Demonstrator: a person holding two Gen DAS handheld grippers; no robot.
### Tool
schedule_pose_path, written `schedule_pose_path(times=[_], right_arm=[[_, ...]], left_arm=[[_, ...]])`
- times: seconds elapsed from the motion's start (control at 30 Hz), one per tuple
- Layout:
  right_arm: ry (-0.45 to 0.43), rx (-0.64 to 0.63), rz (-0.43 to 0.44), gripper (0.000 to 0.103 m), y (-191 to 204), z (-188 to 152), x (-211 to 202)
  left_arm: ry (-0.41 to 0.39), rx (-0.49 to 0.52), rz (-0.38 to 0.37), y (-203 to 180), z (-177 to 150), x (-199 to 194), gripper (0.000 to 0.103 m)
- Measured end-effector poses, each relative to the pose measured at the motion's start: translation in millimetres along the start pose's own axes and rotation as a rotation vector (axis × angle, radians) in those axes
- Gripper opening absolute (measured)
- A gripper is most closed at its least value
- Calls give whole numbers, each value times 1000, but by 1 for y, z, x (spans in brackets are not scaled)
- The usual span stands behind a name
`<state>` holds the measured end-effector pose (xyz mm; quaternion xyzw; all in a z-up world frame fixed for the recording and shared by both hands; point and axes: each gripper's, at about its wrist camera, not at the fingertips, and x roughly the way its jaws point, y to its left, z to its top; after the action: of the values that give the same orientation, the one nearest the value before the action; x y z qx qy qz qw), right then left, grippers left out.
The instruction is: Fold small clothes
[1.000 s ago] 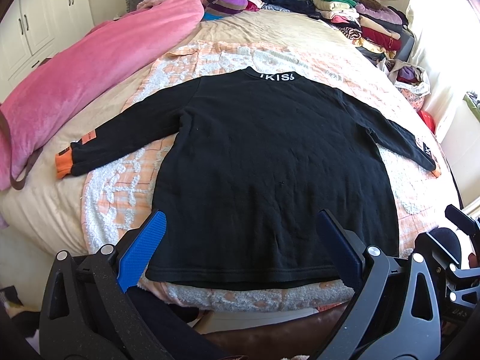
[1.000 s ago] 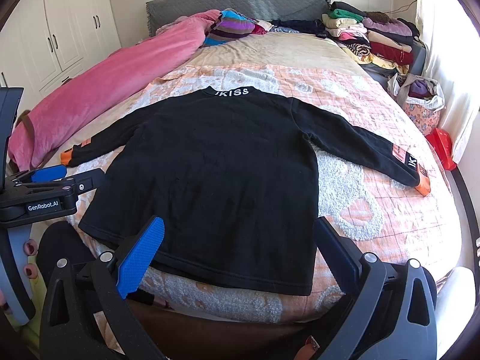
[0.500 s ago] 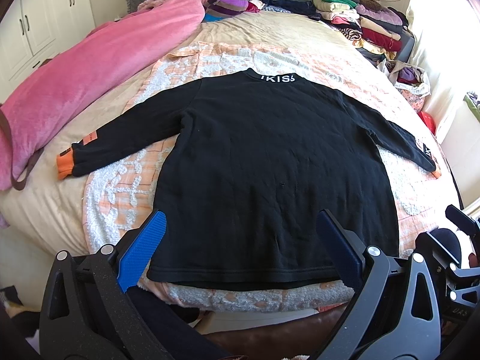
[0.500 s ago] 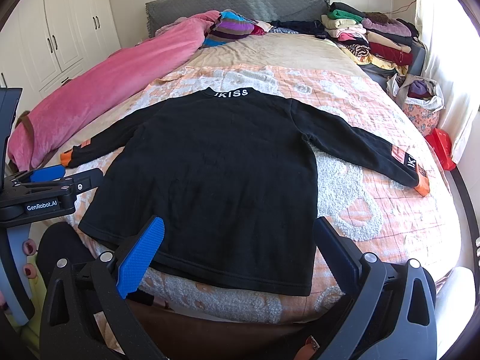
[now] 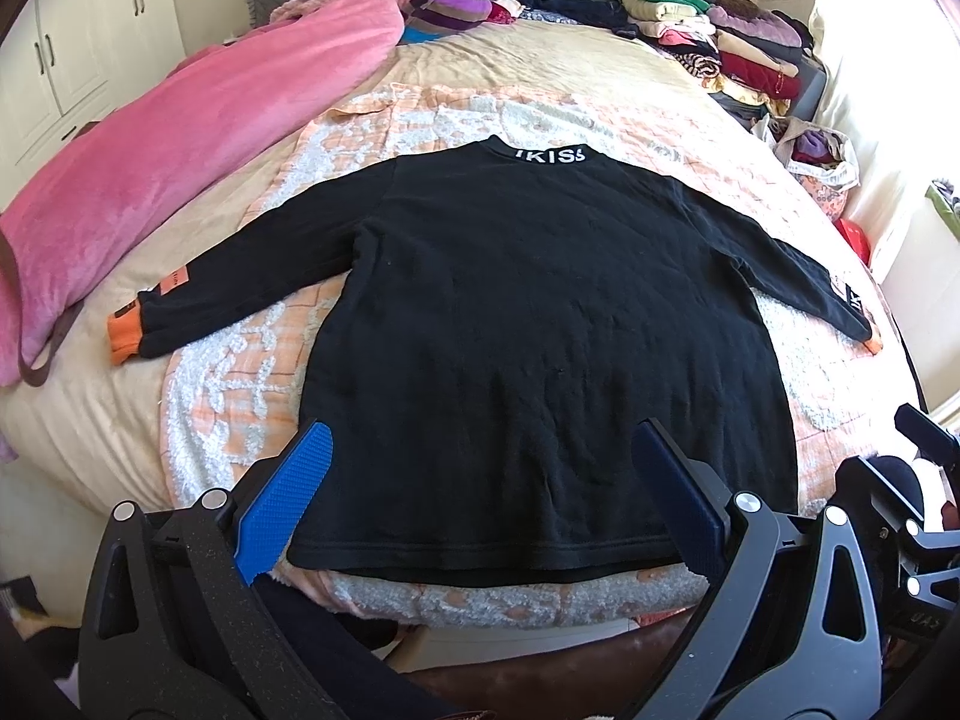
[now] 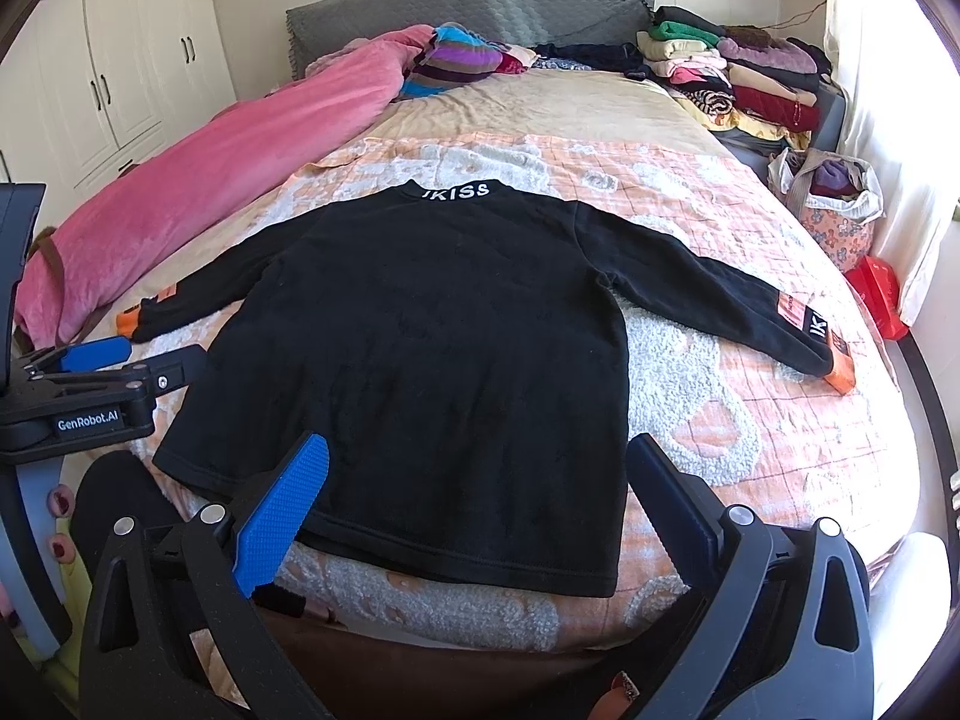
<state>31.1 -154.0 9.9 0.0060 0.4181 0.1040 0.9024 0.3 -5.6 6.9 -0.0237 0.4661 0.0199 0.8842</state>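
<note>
Sweater [image 5: 540,348], black, long-sleeved, lies flat and unfolded on the orange-and-white blanket [image 5: 240,372], back up, collar with white lettering at its far edge, hem at the blanket's near edge. Both sleeves spread outward from the sweater body; each ends in an orange cuff resting on the bedding.

Left gripper [image 5: 480,498]: jaws spread wide, nothing between them, held just short of the sweater hem, over its middle. No contact visible.

Right gripper [image 6: 474,504]: jaws likewise spread, empty, near the hem toward the sweater's right half. No contact visible. Left gripper's body also shows in the right wrist view, off the sweater's left hem corner.

Around the sweater: pink quilt [image 5: 180,138] rolled long beyond the left sleeve; striped cloth [image 6: 462,57] beyond the collar; stack of folded clothes [image 6: 750,78] far right of the collar; patterned bag [image 6: 834,210] beyond the right sleeve, off the bed's edge.
</note>
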Motion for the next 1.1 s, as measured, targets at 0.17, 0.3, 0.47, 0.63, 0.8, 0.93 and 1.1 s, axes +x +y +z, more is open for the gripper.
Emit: schedule_pose_path(times=[0.17,0.3,0.47,0.63,0.8,0.93,1.1], right_arm=[[-6,19,-10,99,-8,7,6],[-10,23,-19,99,-14,14,10],[-24,50,-33,99,-28,25,16],[-42,68,-33,99,-39,35,19],[-60,90,-48,99,-55,50,25],[-70,136,-62,99,-75,67,34],[-96,171,-101,99,-99,87,43]], left_arm=[[4,19,1,-8,4,9,94],[5,19,-6,-13,13,15,94],[-2,28,-12,-23,25,21,94],[-10,34,-17,-33,37,26,94],[-20,37,-14,-44,50,33,94],[-13,36,-16,-52,61,41,94],[-15,40,-17,-61,75,49,94]])
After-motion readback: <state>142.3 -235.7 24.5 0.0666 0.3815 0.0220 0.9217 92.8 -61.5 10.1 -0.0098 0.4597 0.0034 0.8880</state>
